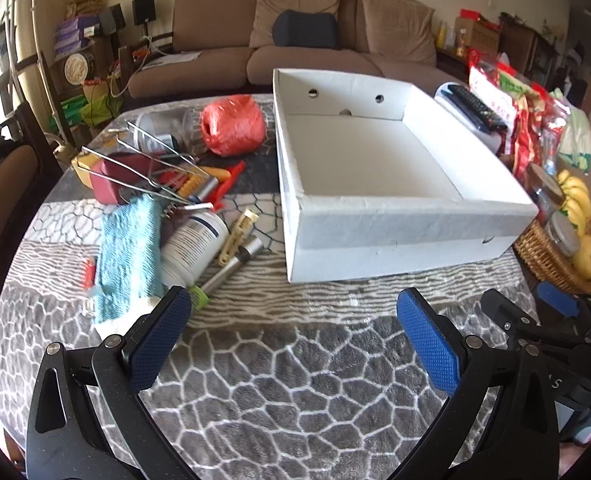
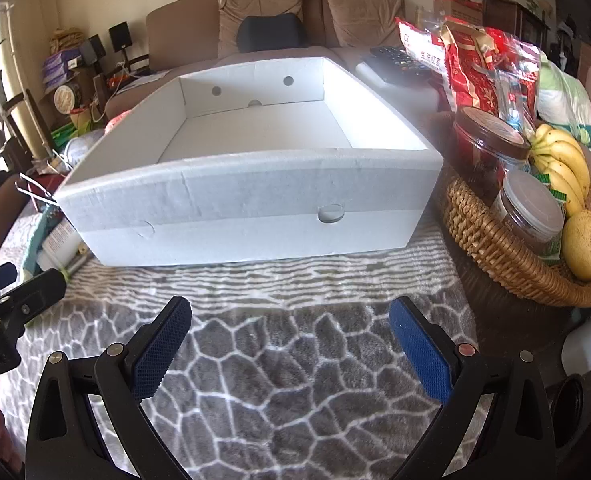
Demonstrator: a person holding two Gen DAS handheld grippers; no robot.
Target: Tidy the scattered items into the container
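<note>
Home living room: brown sofa (image 1: 303, 40) with cushions, speakers (image 1: 143, 9), fruit basket (image 2: 507, 248) on blanket-covered table (image 1: 295, 380).

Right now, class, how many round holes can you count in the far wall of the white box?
3: left hole, right hole, and a half-hidden one low between them, at the floor of the white box.

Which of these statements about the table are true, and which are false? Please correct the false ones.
1. The white cardboard box holds nothing. True.
2. The red ball of plastic twine lies inside the box. False: it lies on the grey patterned cloth, left of the box.
3. Both the left tongs and the right tongs are open and hold nothing. True.
4. The yellow bananas lie in a metal bowl. False: they lie in a woven wicker basket.
5. The teal knitted cloth lies right of the box. False: left.
</note>
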